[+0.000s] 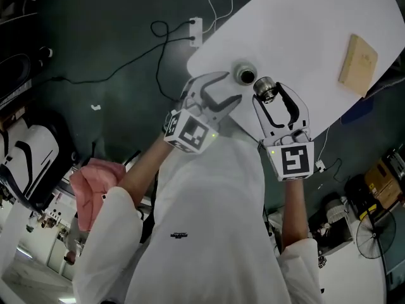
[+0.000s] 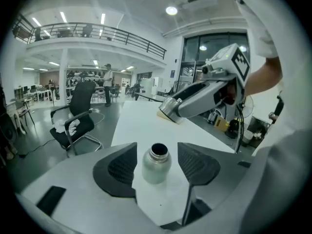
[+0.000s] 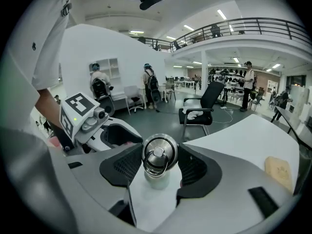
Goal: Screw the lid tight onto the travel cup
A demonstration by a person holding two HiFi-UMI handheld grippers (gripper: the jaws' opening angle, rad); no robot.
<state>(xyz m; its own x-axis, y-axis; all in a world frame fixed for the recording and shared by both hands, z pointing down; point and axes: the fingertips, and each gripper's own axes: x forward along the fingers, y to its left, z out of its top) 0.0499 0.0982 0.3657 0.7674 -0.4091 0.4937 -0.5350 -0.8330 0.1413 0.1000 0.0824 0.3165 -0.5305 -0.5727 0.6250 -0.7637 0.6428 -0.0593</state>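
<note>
A steel travel cup [image 1: 245, 76] stands open-mouthed on the white table [image 1: 304, 37] near its edge. My left gripper [image 2: 157, 169] is open around the cup [image 2: 156, 164], with a gap showing on each side of it. My right gripper [image 3: 157, 165] is shut on the round metal lid [image 3: 159, 152], whose ring handle faces the camera. In the head view the lid [image 1: 266, 88] hangs just right of the cup's mouth, with the right gripper [image 1: 271, 99] behind it and the left gripper [image 1: 235, 86] at the cup's left. Beyond the lid, part of the cup [image 3: 156, 180] shows below it.
A tan block [image 1: 358, 56] lies on the table at the far right. A power strip [image 1: 195, 31] and cables lie on the dark floor beyond the table's left edge. An office chair [image 2: 78, 116] stands off to the side.
</note>
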